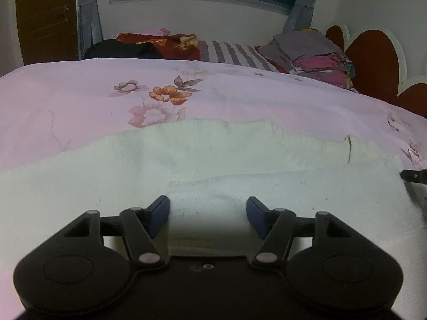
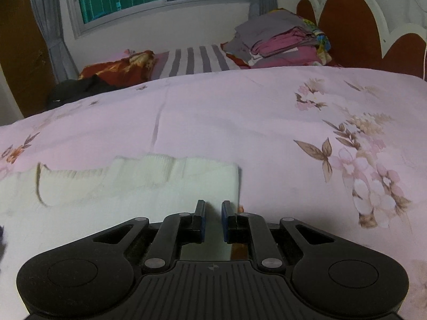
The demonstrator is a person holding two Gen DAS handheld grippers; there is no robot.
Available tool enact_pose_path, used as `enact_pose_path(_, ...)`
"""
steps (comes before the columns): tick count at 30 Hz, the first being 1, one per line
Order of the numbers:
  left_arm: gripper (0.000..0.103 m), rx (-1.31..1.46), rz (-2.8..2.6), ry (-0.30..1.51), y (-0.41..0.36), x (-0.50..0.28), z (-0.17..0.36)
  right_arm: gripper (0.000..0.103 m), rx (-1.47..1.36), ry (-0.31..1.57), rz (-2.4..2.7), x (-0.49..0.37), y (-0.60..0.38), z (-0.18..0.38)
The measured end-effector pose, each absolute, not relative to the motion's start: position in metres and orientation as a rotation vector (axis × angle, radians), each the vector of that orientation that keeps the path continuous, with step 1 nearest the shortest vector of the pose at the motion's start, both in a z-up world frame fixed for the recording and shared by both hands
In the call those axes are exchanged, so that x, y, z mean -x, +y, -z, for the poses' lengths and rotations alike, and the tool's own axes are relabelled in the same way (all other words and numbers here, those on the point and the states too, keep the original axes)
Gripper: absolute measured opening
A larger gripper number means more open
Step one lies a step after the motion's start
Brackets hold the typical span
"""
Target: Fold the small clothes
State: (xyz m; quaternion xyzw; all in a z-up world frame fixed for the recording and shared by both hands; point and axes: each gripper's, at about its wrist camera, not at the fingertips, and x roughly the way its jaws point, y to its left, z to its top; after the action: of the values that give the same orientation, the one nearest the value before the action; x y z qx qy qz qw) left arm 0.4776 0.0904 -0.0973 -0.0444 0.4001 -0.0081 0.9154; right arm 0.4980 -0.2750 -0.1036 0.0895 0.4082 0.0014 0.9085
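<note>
A white knitted garment lies flat on the pink flowered bedspread, filling the lower half of the left wrist view. The left tongs hover just over it with the jaws standing wide, nothing pinched between the blue pads. At three o'clock in that view a dark tip of the right tongs shows at the garment's edge.

In the right wrist view the right tongs sit at six o'clock over the garment's right-hand corner, jaws drawn narrow with white cloth showing in the slim gap; whether the pads actually pinch it I cannot tell. A stack of folded clothes rests at one o'clock by the headboard.
</note>
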Motion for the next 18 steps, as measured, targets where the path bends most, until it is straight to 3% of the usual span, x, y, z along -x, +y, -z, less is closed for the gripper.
enact_pose_path(18, 0.067, 0.064, -0.017, 0.828, 0.09, -0.449, 0.099, 0.012, -0.146, 0.833, -0.022, -0.422, -0.262, 0.095)
